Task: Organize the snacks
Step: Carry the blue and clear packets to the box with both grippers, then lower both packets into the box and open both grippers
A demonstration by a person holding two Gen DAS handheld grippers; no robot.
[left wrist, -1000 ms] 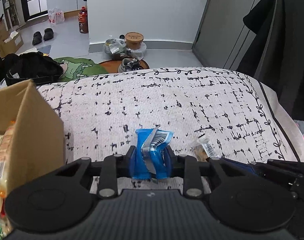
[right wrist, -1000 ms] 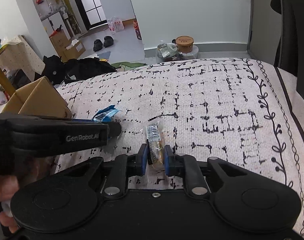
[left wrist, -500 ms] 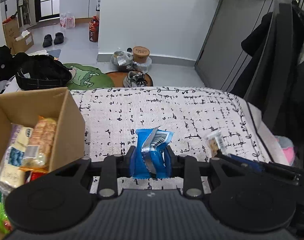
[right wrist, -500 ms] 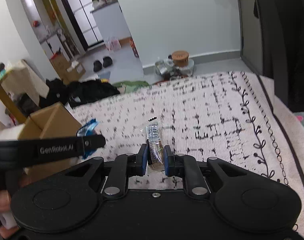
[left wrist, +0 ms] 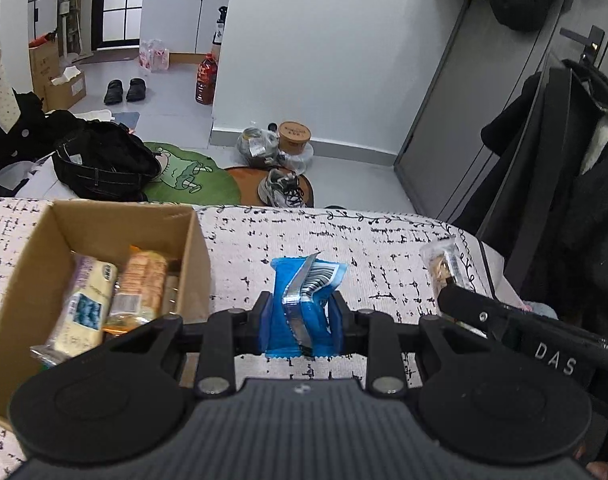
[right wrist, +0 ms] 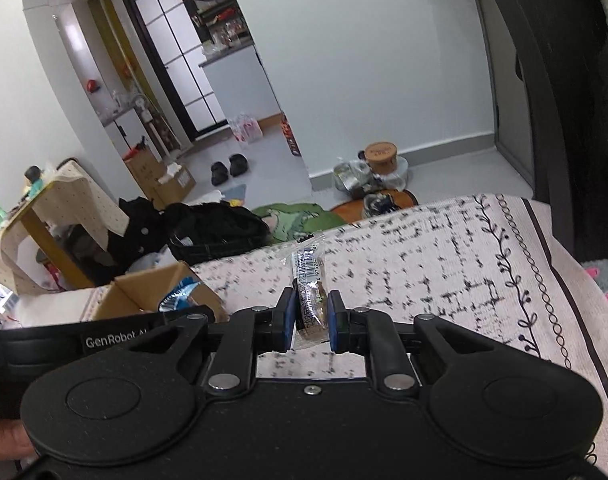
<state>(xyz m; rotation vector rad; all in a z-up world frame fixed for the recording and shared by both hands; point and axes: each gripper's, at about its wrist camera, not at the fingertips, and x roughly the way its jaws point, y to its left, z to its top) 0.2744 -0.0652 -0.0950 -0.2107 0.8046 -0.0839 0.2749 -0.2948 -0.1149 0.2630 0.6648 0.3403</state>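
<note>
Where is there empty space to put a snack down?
The patterned cloth is bare between the cardboard box and its vine border on the right. Inside the box, the left and middle are crowded with packets; a little floor shows near its right wall.

The cardboard box runs off the left edge, its lower snacks hidden behind the fingers.

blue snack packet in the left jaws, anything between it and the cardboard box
Nothing visible. The blue snack packet is clamped above the patterned cloth, and the open cardboard box sits just beside it, top unobstructed.
</note>
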